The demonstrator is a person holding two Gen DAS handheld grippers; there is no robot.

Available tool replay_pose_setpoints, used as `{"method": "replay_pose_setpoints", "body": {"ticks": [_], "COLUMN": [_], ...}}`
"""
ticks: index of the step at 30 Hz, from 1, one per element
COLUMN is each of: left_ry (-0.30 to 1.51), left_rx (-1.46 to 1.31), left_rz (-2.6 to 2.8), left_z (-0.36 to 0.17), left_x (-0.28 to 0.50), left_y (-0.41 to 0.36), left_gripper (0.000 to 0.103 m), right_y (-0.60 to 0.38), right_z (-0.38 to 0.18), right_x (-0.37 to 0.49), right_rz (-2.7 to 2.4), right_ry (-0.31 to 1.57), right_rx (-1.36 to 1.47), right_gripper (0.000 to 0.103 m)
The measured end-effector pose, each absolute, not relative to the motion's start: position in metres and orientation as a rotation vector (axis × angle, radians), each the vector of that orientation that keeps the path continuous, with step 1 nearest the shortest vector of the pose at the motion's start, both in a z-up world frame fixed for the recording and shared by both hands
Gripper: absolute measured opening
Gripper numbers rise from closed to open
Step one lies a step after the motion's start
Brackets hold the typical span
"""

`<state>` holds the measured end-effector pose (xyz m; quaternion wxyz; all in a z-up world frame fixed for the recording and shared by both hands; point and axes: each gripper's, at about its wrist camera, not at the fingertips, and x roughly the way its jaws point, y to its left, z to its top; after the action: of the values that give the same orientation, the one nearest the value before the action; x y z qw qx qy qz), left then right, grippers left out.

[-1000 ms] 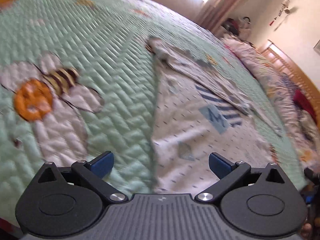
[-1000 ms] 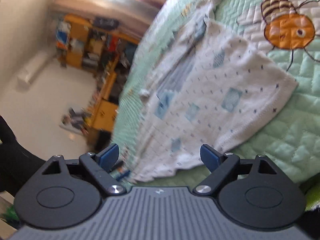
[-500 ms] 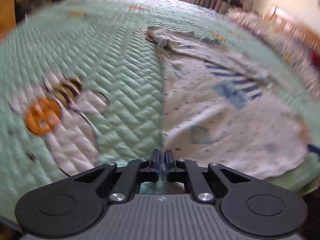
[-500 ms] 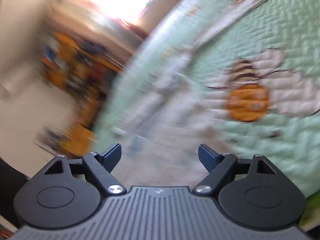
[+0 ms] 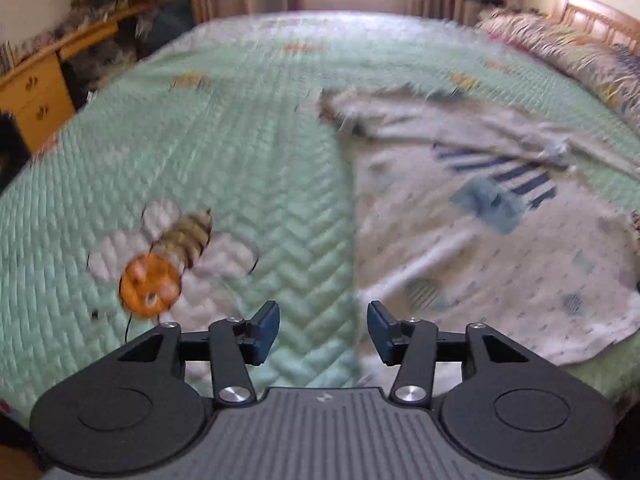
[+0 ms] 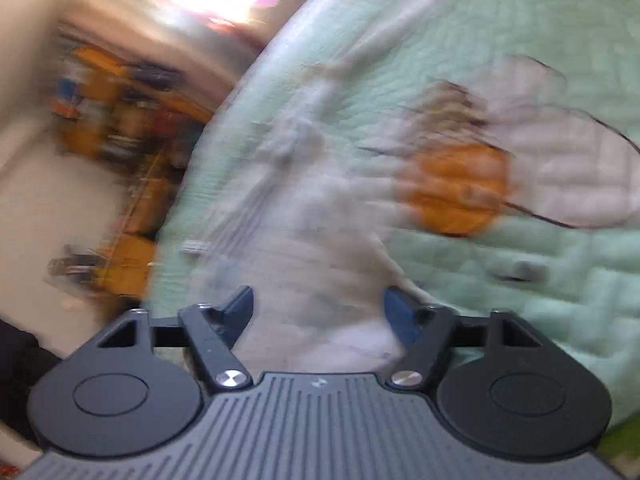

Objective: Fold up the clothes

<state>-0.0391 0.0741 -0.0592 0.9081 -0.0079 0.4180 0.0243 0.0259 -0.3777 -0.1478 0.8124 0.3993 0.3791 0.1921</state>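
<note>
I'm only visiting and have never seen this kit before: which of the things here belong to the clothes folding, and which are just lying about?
Part of the job:
- white patterned garment, spread on the bed
- left gripper, open
- right gripper, open

Just lying about:
- green quilted bedspread with its bee picture
- patterned pillows
- yellow wooden desk

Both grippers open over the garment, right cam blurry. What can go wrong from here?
1. The right view is smeared by motion; the right gripper may close on a poorly judged spot of the garment.
2. The left gripper hangs over bare quilt beside the garment's straight edge; closing here could pinch quilt, not cloth.
3. The far end looks bunched, so a fold may come out uneven.
</note>
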Motion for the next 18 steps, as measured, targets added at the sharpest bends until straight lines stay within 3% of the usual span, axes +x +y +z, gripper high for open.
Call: {"method": "replay_pose_setpoints", "body": {"ticks": [1, 3, 9, 12, 13, 14, 15, 18], "left_ry": [0.852, 0.830, 0.847, 0.890, 0.899, 0.904, 0.910, 0.926], "left_rx": [-0.007, 0.013, 0.033, 0.017, 0.017, 0.020, 0.023, 0.032], "left_rz": [0.017, -0.050, -0.164, -0.151, -0.152, -0.156, -0.160, -0.172], "left_z": [-0.058, -0.055, -0.073, -0.098, -0.101, -0.101, -0.102, -0.103], "left_x": [-0.036, -0.029, -0.009, -0.008, -0.008, -0.007, -0.007, -0.005], "left_y": [0.066, 0.050, 0.018, 0.017, 0.017, 0.017, 0.017, 0.017], "left_gripper": [0.075, 0.087, 0.088, 0.089, 0.089, 0.089, 0.090, 0.094], "right_y": [-0.381, -0.383, -0.358, -0.353, -0.360, -0.368, -0.376, -0.371], "right_z": [-0.148, -0.139, -0.106, -0.127, -0.133, -0.138, -0.144, -0.126], "right_x": [0.022, 0.018, 0.035, 0.059, 0.062, 0.063, 0.065, 0.073], "right_rz": [0.408, 0.384, 0.518, 0.563, 0.515, 0.457, 0.398, 0.429], "right_ry": [0.809, 0.813, 0.728, 0.779, 0.801, 0.823, 0.844, 0.784], "right_rx": [0.873, 0.852, 0.761, 0.765, 0.766, 0.767, 0.767, 0.761], "right_gripper": [0.056, 0.058, 0.064, 0.065, 0.049, 0.004, 0.001, 0.009]}}
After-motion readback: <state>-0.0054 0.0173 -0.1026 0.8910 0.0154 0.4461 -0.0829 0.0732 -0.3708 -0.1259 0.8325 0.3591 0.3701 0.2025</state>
